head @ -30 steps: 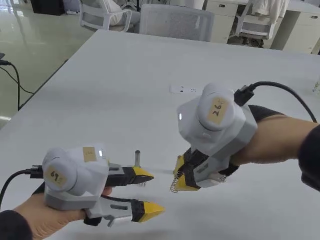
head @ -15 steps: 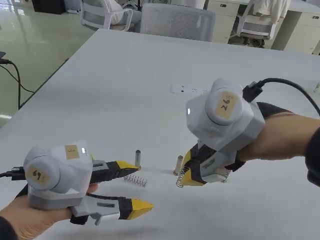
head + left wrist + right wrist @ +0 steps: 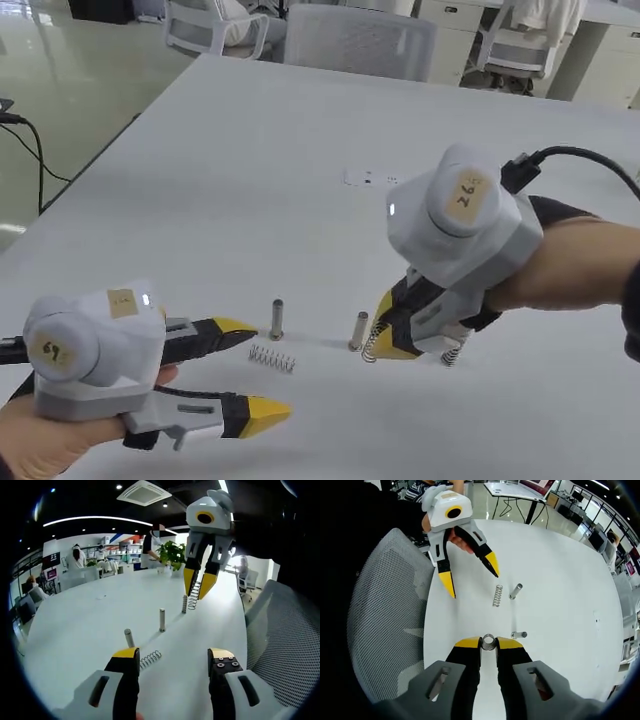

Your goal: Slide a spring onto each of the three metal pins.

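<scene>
Low in the head view, the right gripper (image 3: 379,351) pinches a thin silver coiled spring (image 3: 372,342) just beside a grey metal pin (image 3: 360,330); the left gripper (image 3: 257,367) gapes wide.

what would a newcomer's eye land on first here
The right gripper stands out, shut on a spring that it holds right beside a metal pin on the white table. At lower left in the head view, the left gripper is open and aimed at another pin, with a loose spring lying flat by that pin.
</scene>
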`<control>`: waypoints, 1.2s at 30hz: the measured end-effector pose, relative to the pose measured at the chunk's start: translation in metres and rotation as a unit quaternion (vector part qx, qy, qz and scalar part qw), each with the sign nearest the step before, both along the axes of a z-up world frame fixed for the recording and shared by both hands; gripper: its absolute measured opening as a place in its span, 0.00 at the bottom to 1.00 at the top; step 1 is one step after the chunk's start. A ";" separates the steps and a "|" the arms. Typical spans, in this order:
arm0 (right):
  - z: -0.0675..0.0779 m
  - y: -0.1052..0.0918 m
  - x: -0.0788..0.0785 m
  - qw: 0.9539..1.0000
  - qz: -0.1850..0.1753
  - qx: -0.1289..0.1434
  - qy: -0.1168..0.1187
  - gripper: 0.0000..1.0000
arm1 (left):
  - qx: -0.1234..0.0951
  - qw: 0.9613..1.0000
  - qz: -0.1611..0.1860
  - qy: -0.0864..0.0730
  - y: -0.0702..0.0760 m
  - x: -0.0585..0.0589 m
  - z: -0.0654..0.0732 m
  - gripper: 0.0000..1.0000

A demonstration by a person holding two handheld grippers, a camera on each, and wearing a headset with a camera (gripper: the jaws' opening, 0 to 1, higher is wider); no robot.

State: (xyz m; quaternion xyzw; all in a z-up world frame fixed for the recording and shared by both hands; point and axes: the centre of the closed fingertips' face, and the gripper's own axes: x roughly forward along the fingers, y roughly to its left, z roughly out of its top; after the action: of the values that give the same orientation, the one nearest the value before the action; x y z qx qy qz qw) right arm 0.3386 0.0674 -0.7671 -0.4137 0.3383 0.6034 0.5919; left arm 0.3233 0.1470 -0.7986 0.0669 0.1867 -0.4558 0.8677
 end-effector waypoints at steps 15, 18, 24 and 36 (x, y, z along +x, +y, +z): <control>0.008 -0.004 0.022 1.000 -0.017 0.004 -0.009 0.13 | 0.002 1.000 0.020 0.001 0.011 0.001 -0.002 0.56; 0.007 -0.006 0.027 1.000 -0.018 -0.001 -0.014 0.13 | 0.003 1.000 0.023 0.001 0.013 0.001 -0.002 0.56; 0.009 -0.007 0.037 0.999 -0.025 0.000 -0.020 0.13 | 0.006 1.000 0.030 0.000 0.018 0.002 -0.002 0.57; 0.002 -0.002 0.048 0.999 -0.031 -0.003 -0.025 0.13 | 0.009 0.999 0.033 -0.001 0.024 0.002 -0.002 0.58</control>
State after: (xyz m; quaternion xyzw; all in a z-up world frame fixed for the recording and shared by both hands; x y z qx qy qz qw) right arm 0.3861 0.0659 -0.7654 -0.4194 0.3378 0.5733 0.6175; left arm 0.3251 0.1707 -0.8003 0.0688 0.1917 -0.4249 0.8820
